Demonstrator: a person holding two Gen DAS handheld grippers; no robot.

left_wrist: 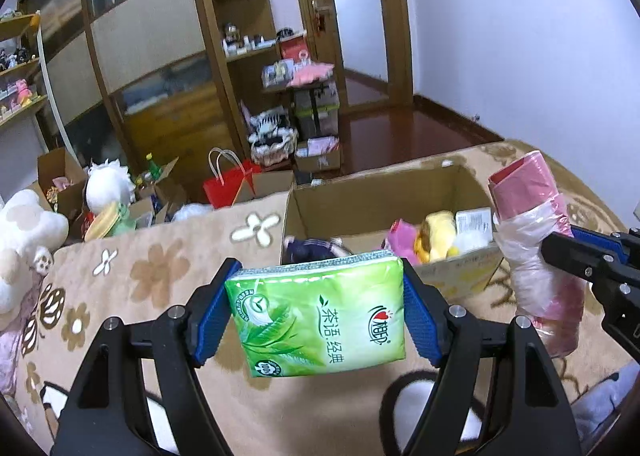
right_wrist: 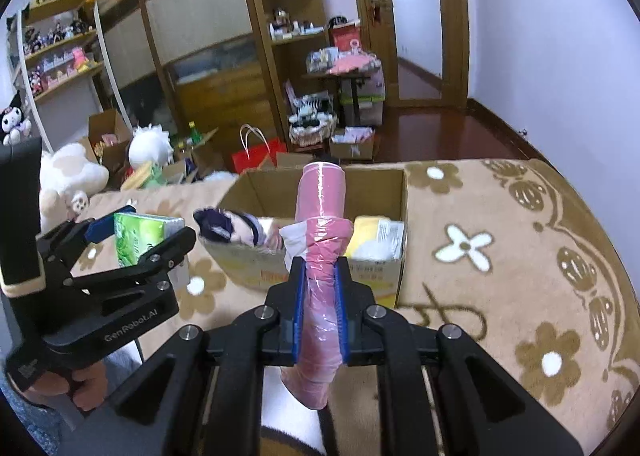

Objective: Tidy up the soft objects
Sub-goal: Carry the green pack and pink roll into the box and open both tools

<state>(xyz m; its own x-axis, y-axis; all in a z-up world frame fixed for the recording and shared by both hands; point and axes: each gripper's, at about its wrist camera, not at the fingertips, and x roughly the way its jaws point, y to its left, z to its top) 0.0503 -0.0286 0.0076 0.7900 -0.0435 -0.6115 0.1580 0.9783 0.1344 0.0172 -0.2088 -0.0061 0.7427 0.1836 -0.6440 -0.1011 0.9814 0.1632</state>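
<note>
The left gripper [left_wrist: 316, 310] holds a tissue pack [left_wrist: 318, 314] between its 2 fingers, above the blanket [left_wrist: 160, 296] and just before the near wall of the cardboard box [left_wrist: 384, 195]. To its right, the right gripper [right_wrist: 318, 312] holds a roll of bags [right_wrist: 322, 240] upright, also at the box's near wall. The box stands on the blanket. In it lie a doll [right_wrist: 230, 225] at the left, a soft toy [left_wrist: 436, 236] at the right and a packet [left_wrist: 474, 221] behind that. Behind the blanket, on the floor, stand a paper bag [left_wrist: 228, 183], more boxes and plush toys [left_wrist: 108, 179]; shelves [left_wrist: 236, 7] rise farther back.
</note>
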